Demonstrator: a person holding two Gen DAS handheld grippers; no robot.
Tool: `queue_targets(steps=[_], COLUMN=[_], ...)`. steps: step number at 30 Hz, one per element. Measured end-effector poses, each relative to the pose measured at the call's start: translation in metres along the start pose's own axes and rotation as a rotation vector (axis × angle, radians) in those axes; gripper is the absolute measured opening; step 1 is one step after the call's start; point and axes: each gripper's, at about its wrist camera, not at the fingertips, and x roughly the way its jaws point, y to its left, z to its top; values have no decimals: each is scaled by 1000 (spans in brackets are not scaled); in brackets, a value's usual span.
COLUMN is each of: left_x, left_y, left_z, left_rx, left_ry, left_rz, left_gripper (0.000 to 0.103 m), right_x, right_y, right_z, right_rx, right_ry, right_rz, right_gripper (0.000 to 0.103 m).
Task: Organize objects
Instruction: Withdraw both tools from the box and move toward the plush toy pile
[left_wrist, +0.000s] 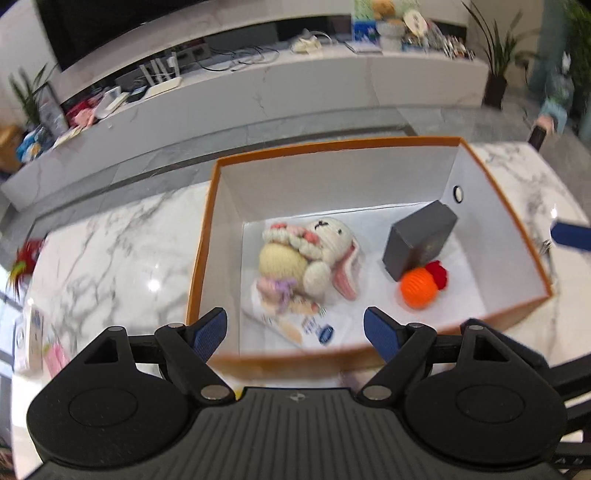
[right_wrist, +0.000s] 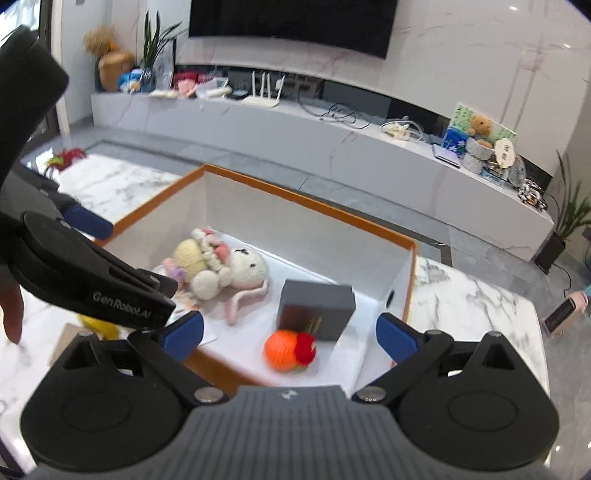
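Three soft or light things are lying inside the orange-rimmed box (left_wrist: 201, 258), which is sitting on the marble bench (left_wrist: 110, 258) near its far edge. A crocheted rabbit (left_wrist: 317, 254) is resting on its side toward the box's left end, on top of a flat printed packet (left_wrist: 314, 326) at the near wall. A dark grey carton (left_wrist: 419, 238) is leaning at the right end, and an orange yarn ball (left_wrist: 417, 288) with a red knitted bit (left_wrist: 437, 271) is touching the carton's near corner.

The left gripper (left_wrist: 295, 325) is hovering over the box's near wall with its fingers (left_wrist: 210, 328) spread wide and nothing between them. The right gripper (right_wrist: 290, 332) is likewise hanging above the near right corner, fingers (right_wrist: 395, 336) wide apart and empty; the left tool's body is crossing the left side of its view.

Judging by looks, the rabbit is going to squash and flop, so a pinch across its round body is likely safer than taking an ear. The yarn ball is probably light and springy, and it may roll; closing across its middle seems best. The carton is stiff with smooth faces, so it is likely calling for a square grip on two opposite sides. A yellow object (right_wrist: 98, 326) is peeking out on the bench by the box's near left corner, partly hidden, and a red feathery thing (left_wrist: 26, 258) is lying at the bench's far left edge, both possibly waiting to be boxed.
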Motion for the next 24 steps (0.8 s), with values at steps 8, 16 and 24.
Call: queue_targets(steps=[8, 16, 24], left_x=[-46, -54, -34], left_y=[-2, 3, 33], left_z=[-56, -104, -138], left_rx=[-72, -110, -162], left_ry=[-51, -83, -115], left_rz=[-5, 19, 34], left_gripper=[96, 96, 96], right_x=[-46, -51, -47], right_y=[20, 36, 37], right_z=[-50, -94, -117], right_rx=[101, 146, 134], right_ry=[-49, -49, -74], right_rz=[10, 42, 60], right_gripper=[102, 102, 102])
